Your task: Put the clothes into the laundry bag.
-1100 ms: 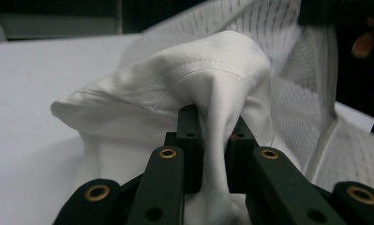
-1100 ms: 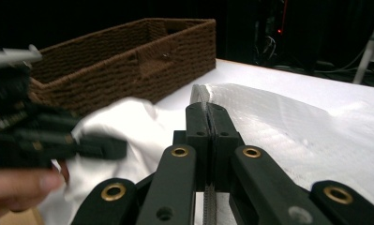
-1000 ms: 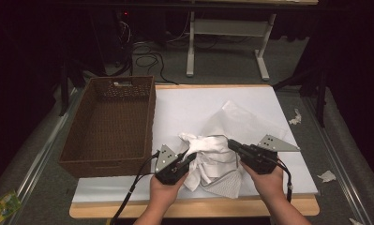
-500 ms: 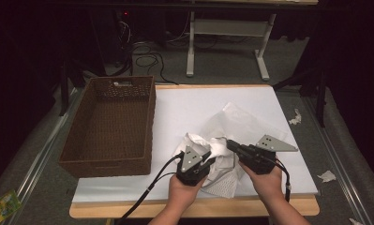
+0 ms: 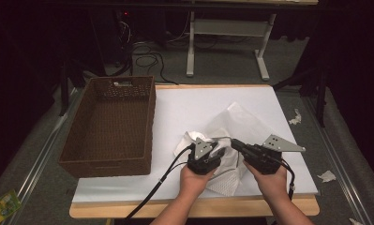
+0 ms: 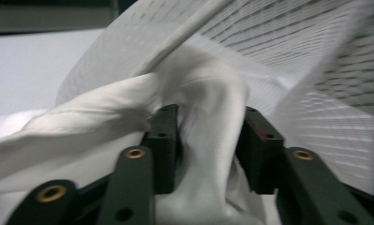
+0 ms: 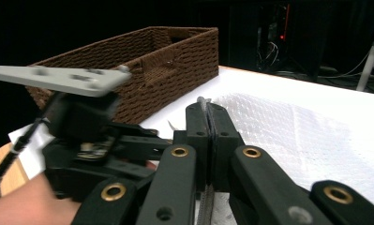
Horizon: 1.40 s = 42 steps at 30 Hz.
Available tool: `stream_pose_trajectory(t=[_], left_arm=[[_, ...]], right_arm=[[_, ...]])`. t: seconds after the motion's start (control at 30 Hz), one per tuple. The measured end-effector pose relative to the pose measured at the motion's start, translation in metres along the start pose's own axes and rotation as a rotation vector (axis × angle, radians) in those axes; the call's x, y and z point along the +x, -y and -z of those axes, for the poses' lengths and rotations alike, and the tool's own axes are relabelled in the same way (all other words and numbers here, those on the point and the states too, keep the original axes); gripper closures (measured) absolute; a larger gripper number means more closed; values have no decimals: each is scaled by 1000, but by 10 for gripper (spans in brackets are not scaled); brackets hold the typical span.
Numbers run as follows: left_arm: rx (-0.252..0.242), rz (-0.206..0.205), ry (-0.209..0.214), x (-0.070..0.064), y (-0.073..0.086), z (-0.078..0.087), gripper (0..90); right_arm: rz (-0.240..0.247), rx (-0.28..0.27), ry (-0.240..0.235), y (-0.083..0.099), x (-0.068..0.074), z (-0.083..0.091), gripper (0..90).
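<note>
White cloth (image 6: 208, 140): bunched between left gripper (image 6: 208, 140) jaws, partly closed. Mesh bag (image 7: 306, 136): edge pinched in closed right gripper (image 7: 207, 117), held apparently for stuffing.

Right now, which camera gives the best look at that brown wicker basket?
The high view: it shows the whole basket, rim and empty inside, at the table's left. The right gripper view catches its side wall and one end beyond the left gripper.

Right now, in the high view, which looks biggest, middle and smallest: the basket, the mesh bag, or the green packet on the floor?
1. Basket, clearly the biggest.
2. Mesh bag, middle.
3. Green packet, smallest, though the picture's edge cuts it off.
</note>
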<state>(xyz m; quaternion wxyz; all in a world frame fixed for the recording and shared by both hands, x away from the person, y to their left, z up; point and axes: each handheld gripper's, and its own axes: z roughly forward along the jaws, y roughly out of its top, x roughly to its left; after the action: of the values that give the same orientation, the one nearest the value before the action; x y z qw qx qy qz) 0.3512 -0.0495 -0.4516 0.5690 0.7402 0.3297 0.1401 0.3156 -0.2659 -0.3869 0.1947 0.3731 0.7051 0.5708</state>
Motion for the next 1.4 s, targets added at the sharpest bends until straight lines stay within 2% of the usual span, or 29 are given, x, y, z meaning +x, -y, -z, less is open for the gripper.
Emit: stream_pose_trajectory(t=[0.07, 0.17, 0.2, 0.27, 0.3, 0.37, 0.43, 0.53, 0.63, 0.73, 0.8, 0.83, 0.87, 0.9, 0.97, 1.03, 1.1, 1.13, 1.17, 1.23, 1.3, 1.37, 1.4], left_arm=[[-30, -6, 32, -2, -1, 9, 491], [-57, -38, 48, -3, -1, 26, 355], [-69, -63, 34, -3, 0, 34, 320], [-84, -82, 21, -1, 0, 45, 281], [-97, -75, 18, 2, 0, 50, 267], [-112, -70, -12, 11, 0, 61, 263], [-115, -45, -53, 24, 0, 67, 269], [-90, -30, -119, 44, 0, 67, 256], [-68, 23, -131, 59, 1, 55, 207], [-41, 74, -109, 69, 4, 37, 194], [-14, 88, -82, 71, 6, 26, 199], [-3, 74, -59, 70, 7, 21, 231], [7, 59, -31, 68, 8, 17, 305], [12, 41, -24, 65, 9, 14, 410], [10, 47, -9, 64, 9, 14, 635], [2, 34, -15, 60, 8, 18, 778], [-14, 22, -31, 54, 6, 26, 816], [-21, 17, -50, 50, 6, 34, 813], [-31, 22, -53, 47, 6, 38, 807], [-48, 1, -62, 37, 7, 49, 802], [-51, -22, -50, 25, 9, 57, 801], [-59, -53, -57, 15, 11, 62, 808], [-64, -53, -38, 11, 11, 63, 814]], right_arm=[[0, -2, 3, 0, -2, 0, 899], [4, 1, 8, 1, -2, 0, 899], [4, 1, 7, 1, -2, 0, 899], [7, 2, 10, 1, -1, 0, 899], [9, 2, 9, 1, -1, 0, 899], [7, 2, 11, 1, 0, 1, 899], [6, 2, 15, 1, 0, 1, 899], [8, 0, 14, 0, 0, 1, 898], [5, 5, 12, 1, 0, 0, 898], [7, 7, 7, 1, 0, -2, 898], [8, 8, 7, 1, -1, -3, 898], [8, 8, 5, 1, -1, -4, 898], [8, 10, 7, 1, -1, -4, 898], [8, 9, 7, 1, -2, -4, 898], [5, 8, 3, 2, -3, -4, 898], [5, 10, 3, 2, -3, -4, 899], [7, 14, 9, 2, -2, -4, 899], [8, 14, 9, 2, -2, -4, 898], [11, 15, 11, 2, -2, -4, 899], [9, 16, 14, 2, -2, -4, 899], [10, 16, 17, 2, -1, -4, 899], [12, 17, 16, 2, -1, -4, 899], [9, 16, 15, 2, 0, -4, 899]])
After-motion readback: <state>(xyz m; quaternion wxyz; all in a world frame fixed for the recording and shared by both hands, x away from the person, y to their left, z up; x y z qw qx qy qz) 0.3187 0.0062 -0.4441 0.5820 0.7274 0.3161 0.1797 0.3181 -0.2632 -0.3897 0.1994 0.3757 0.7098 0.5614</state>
